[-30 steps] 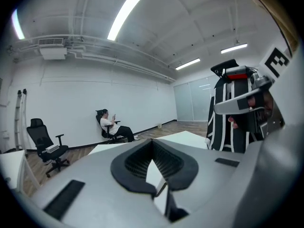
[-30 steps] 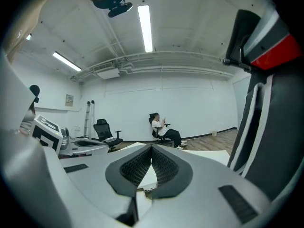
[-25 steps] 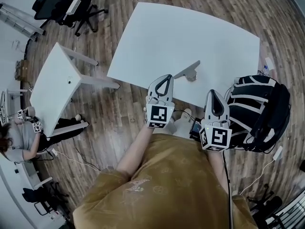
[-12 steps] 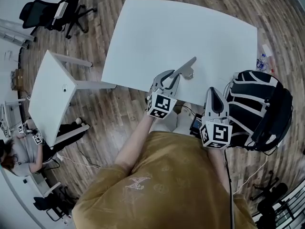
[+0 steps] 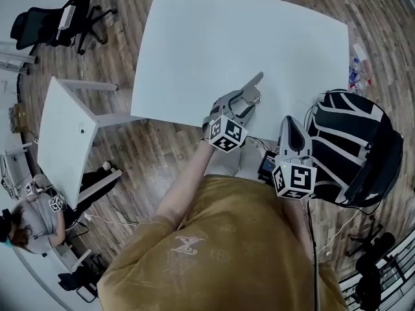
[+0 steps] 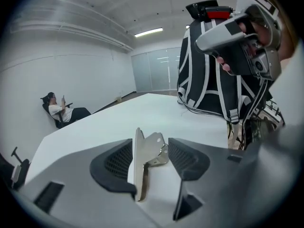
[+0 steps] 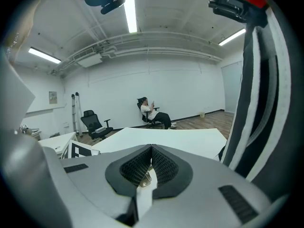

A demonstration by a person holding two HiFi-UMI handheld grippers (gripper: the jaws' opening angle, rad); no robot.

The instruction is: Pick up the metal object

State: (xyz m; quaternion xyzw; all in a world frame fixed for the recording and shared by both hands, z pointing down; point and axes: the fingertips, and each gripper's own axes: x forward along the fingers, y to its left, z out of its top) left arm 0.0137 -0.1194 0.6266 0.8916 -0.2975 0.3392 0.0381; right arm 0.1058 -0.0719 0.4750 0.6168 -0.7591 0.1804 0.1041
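The metal object (image 5: 253, 87), a large shiny clip, lies near the front edge of the white table (image 5: 214, 37). My left gripper (image 5: 238, 101) is lowered over it with its jaws just opened wide. In the left gripper view the clip (image 6: 145, 156) stands between the two dark pads (image 6: 113, 163), close to the left one, with a gap to the right one. My right gripper (image 5: 290, 123) hangs shut and empty off the table's front edge, beside the backpack. Its pads (image 7: 161, 167) meet in the right gripper view.
A black and white backpack (image 5: 353, 148) stands right of the table's front corner, close to my right gripper. A second white table (image 5: 65, 135) and an office chair (image 5: 58, 18) are at the left. A person (image 5: 23, 232) sits far left. Cables and bottles (image 5: 360, 70) lie on the wood floor.
My left gripper has moved forward and down onto the table, and its jaws went from shut to wide open around the clip. The right gripper sank slightly.
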